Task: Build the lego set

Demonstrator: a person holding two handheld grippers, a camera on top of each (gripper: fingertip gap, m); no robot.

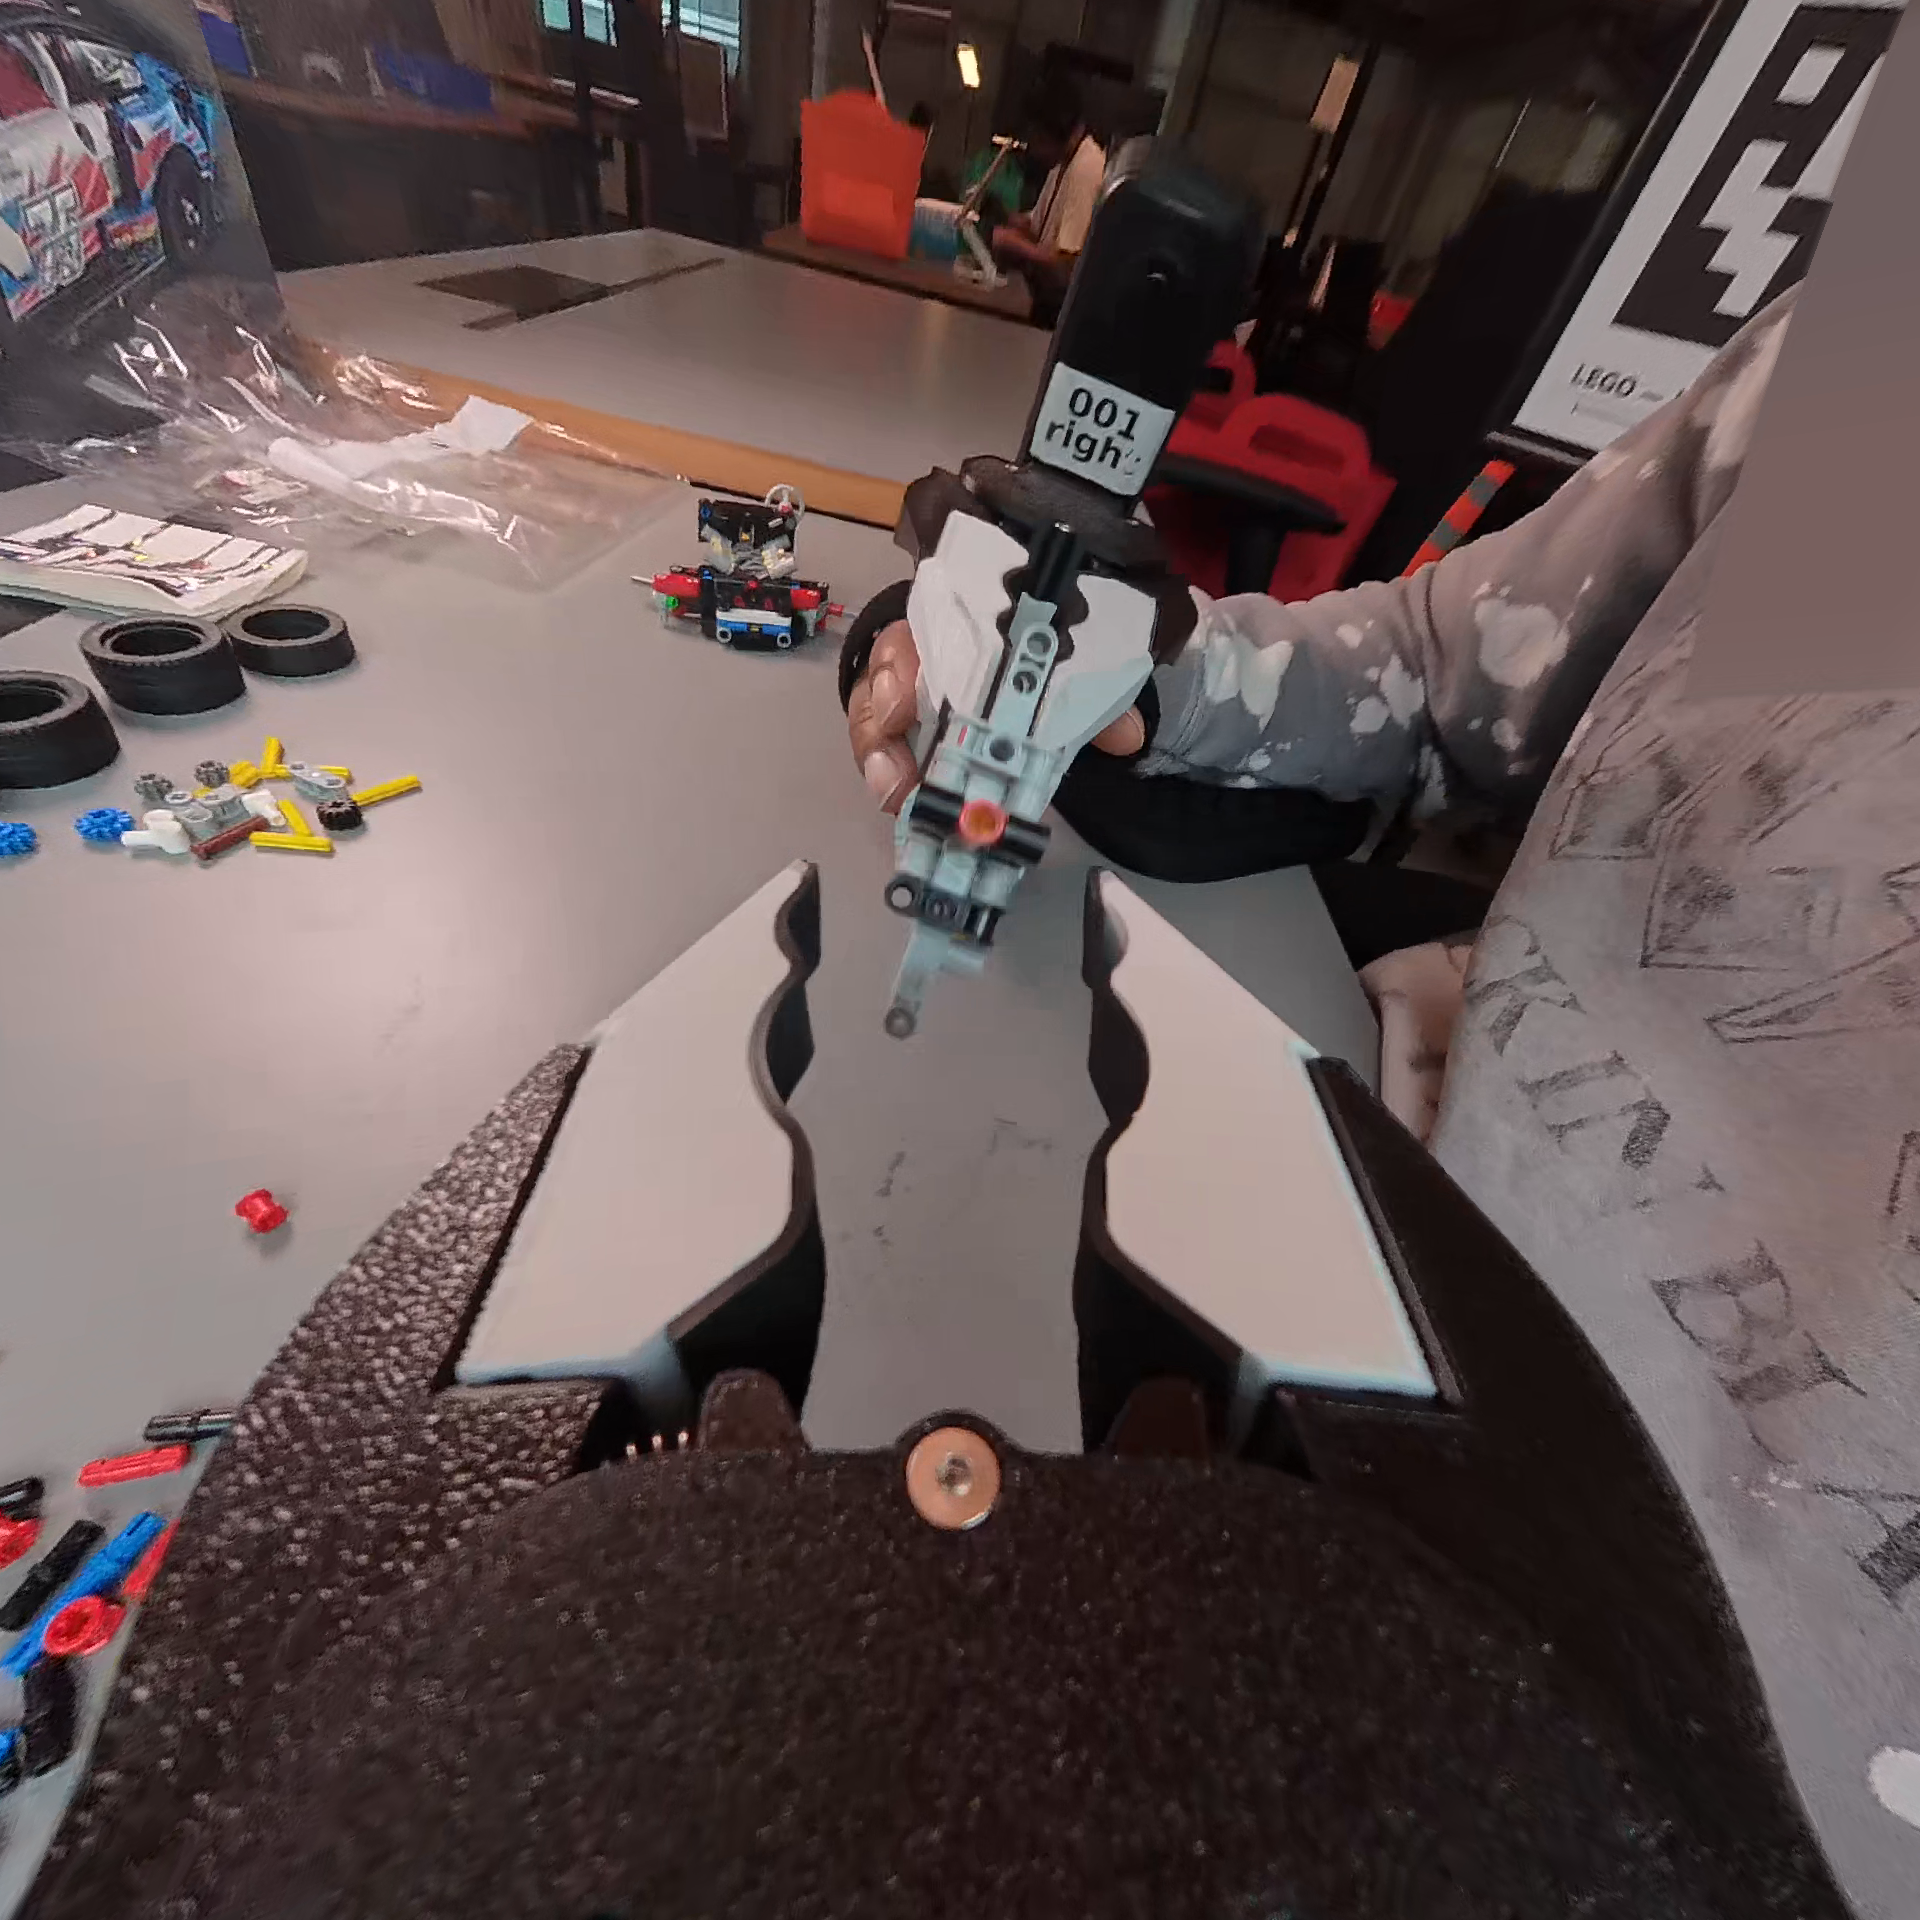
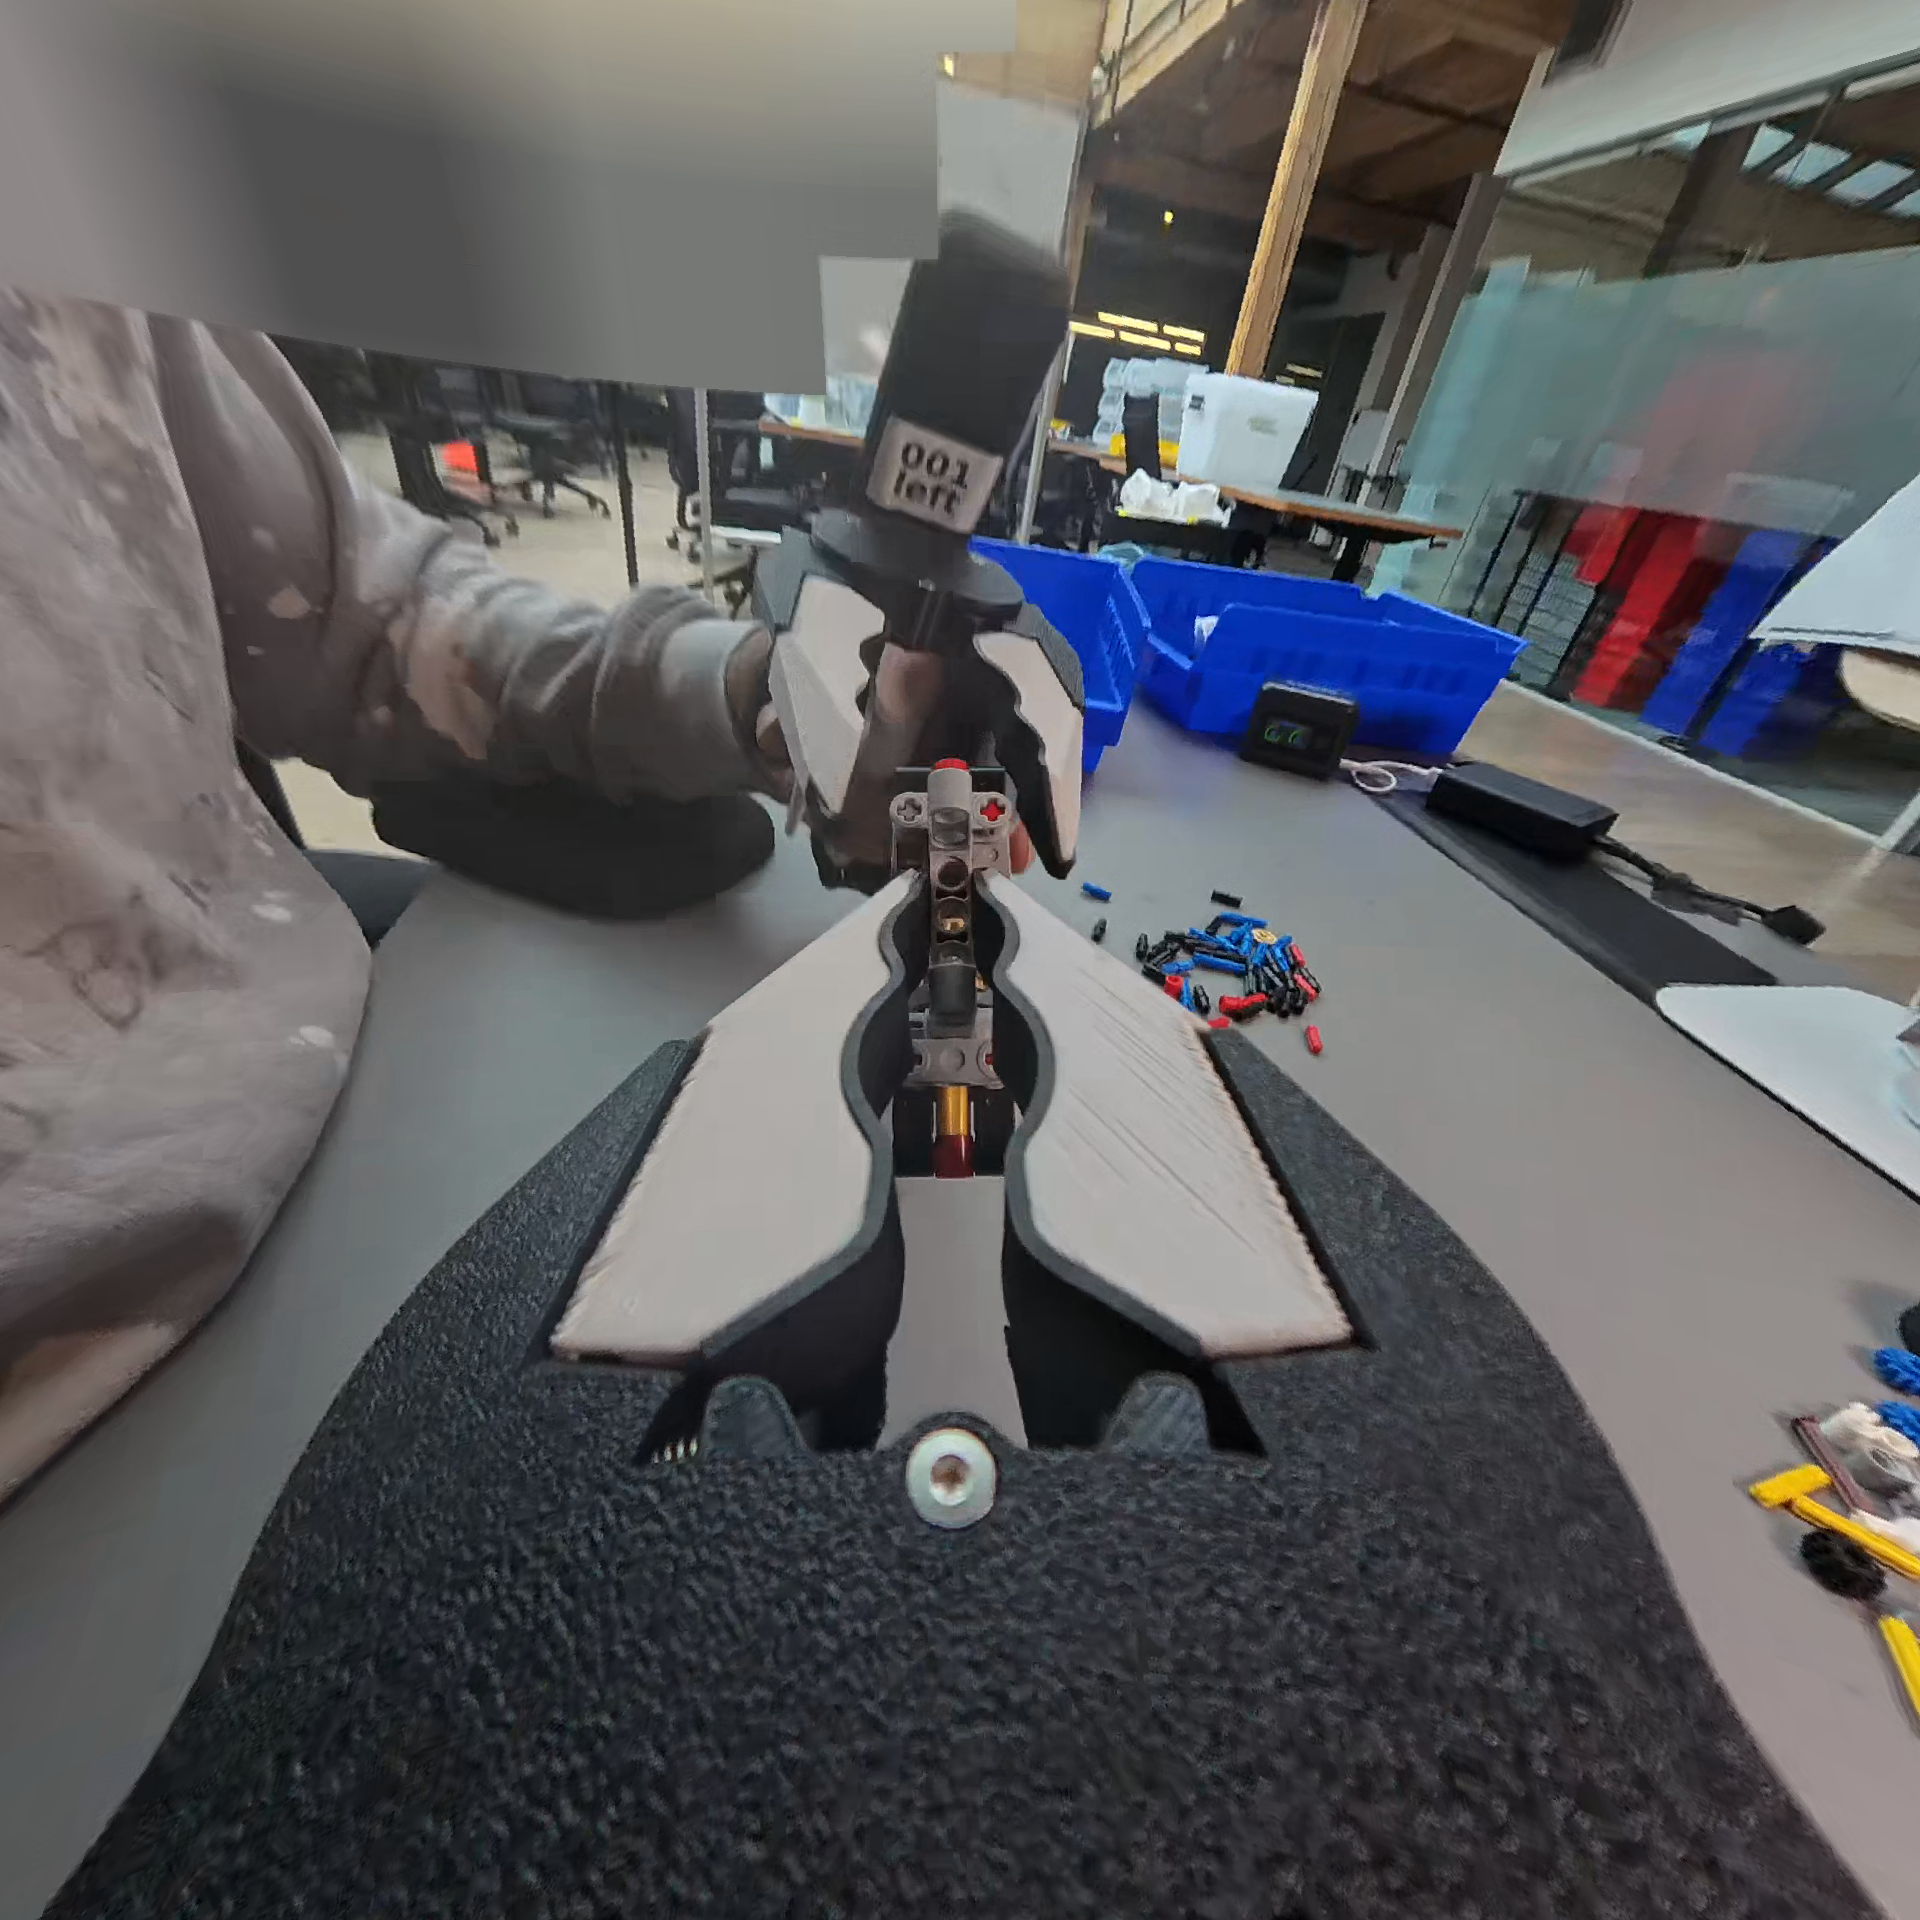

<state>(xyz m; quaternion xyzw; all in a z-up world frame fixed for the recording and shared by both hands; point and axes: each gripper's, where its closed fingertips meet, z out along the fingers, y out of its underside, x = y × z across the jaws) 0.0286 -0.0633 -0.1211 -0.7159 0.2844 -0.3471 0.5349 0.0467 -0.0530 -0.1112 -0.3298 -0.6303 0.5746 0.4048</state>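
1. Right tongs (image 2: pixel 951 914) are pinched tight on a small grey-and-black lego piece (image 2: pixel 948 935). The piece sticks out past the tips, over the counter (image 2: pixel 499 1039) and not resting on it. Likely held this way so its free end stays open for adding parts.
2. In the left wrist view the same piece (image 1: pixel 971 821) hangs from the right tongs (image 1: pixel 1023 665), pointed down and toward the camera. A thin grey arm at its low end reaches nearly between the left tips.
3. Left tongs (image 1: pixel 951 904) stand wide and carry nothing. They face the held piece, close but apart from it. My guess: waiting to steady it or take it over.
4. Loose parts lie in groups on the counter: yellow rods and grey bits (image 1: pixel 249 805) beside the black tyres (image 1: pixel 161 665), and one red pin (image 1: pixel 260 1210) alone nearer the left tongs. Grouping probably keeps picking easy.
5. A heap of blue, black and red pins (image 2: pixel 1236 966) lies just beyond the right tongs, within reach.
6. A partly built block (image 1: pixel 748 582) sits farther back, well apart, likely set aside until this piece is ready.
7. Build looks early; tyres not yet fitted.
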